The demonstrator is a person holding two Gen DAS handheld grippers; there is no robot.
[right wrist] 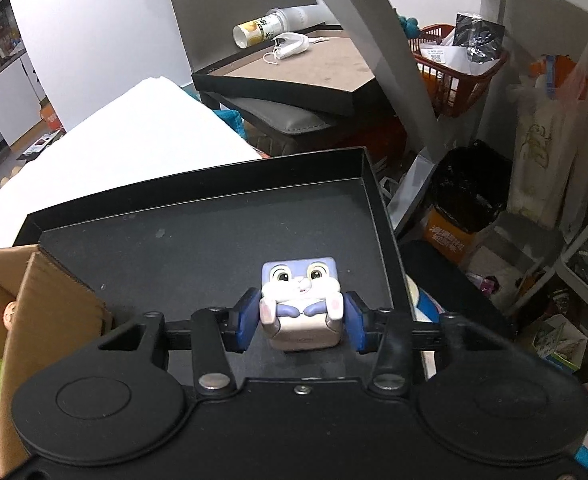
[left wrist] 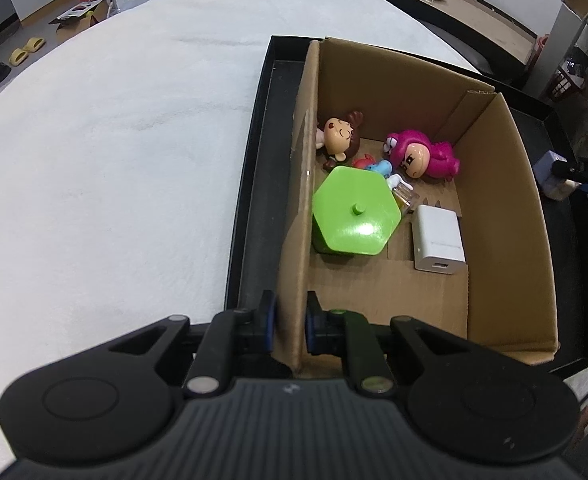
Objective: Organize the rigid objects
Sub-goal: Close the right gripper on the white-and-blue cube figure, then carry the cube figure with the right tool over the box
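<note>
I found my left claw (left wrist: 290,326) closed on the near left wall of the cardboard box (left wrist: 506,208), one pad on each side of the board, steadying it. The box stood inside a shallow black tray (left wrist: 250,184) on the white surface (left wrist: 106,152). In the box lay a green hexagonal container (left wrist: 354,210), a white charger (left wrist: 438,238), a pink figure (left wrist: 422,154), a brown-haired figure (left wrist: 340,138) and some small pieces between them that I could not identify.

My right claw (right wrist: 300,322) gripped a cube-shaped rabbit toy (right wrist: 300,304), the pads pressed against its two sides. The toy sat low over the bare tray floor, to the right of the box; I could not tell whether it was touching the floor.

I judged the step in hand to be carrying the toy into the box. To do it well, I should lift clear of the right wall, keep the grip firm, and set down on the bare cardboard in front of the charger, with the left claw holding the box against any shift.
</note>
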